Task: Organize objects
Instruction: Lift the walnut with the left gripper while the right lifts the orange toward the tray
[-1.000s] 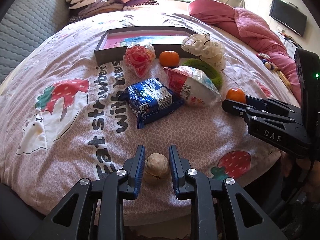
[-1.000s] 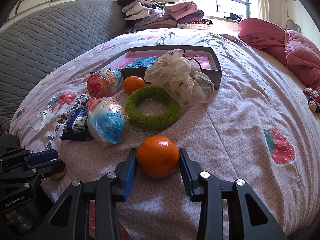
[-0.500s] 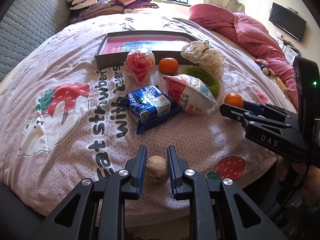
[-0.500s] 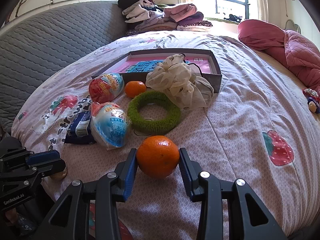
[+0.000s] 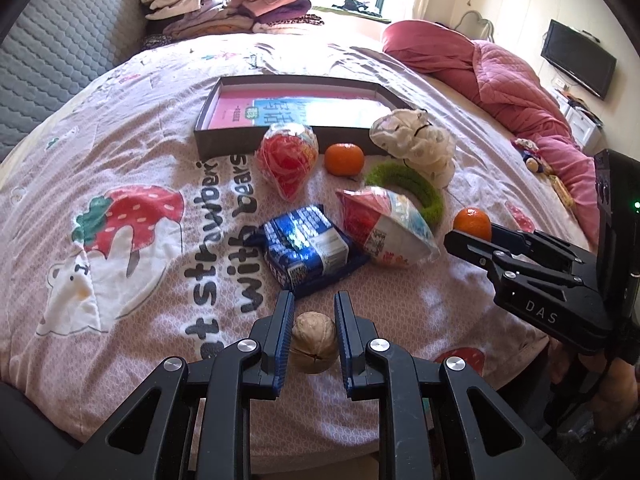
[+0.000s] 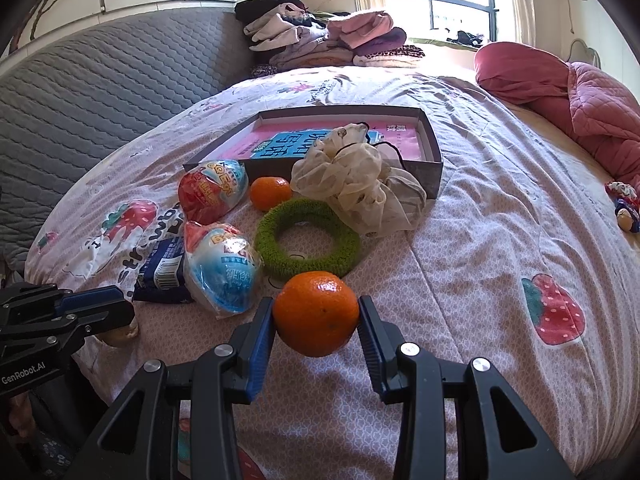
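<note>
Grey box (image 5: 240, 136) holding pink booklet (image 5: 236, 114)

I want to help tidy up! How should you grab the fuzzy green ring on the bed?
Take the green ring by its near arc, coming straight down, one finger in the hole and one outside. It lies flat, and its far side is crowded by the cream scrunchie, so the near band looks easiest to pinch.

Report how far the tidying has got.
Done: nothing yet. The box holds only a pink sheet. In hand: the left gripper is shut on the walnut and the right gripper on an orange. Left on the bed: the second orange, two wrapped eggs, the blue pack, the green ring and the scrunchie.
</note>
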`<state>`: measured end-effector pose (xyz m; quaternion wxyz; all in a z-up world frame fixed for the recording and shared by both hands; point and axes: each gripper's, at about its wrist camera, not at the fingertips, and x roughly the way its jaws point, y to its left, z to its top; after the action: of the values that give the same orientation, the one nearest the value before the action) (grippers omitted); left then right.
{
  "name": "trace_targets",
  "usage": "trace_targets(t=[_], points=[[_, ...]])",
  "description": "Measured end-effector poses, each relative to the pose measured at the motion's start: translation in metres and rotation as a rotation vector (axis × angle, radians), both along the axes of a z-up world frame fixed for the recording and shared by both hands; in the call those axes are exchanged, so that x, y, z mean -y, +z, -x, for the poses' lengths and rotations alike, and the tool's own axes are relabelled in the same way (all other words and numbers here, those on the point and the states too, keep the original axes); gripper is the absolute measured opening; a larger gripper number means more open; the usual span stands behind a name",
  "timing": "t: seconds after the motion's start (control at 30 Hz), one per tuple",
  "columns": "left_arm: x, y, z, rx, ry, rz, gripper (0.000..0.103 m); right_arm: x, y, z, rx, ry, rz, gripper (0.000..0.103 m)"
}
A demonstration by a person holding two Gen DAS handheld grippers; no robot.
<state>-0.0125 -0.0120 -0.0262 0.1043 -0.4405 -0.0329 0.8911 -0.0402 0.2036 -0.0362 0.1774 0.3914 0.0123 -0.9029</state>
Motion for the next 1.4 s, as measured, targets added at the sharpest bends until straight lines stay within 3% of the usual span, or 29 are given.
trace_targets(t=[0.4,1.4], points=[[0.002,0.019,0.018,-0.032,0.007,-0.015,0.021,0.007,0.030,0.009,-0.068,0.023,-0.005,0.041],[0.014,0.066,0.100,-0.131,0.038,-0.025,0.021,0.016,0.070,0.064,-0.153,0.022,-0.019,0.041]])
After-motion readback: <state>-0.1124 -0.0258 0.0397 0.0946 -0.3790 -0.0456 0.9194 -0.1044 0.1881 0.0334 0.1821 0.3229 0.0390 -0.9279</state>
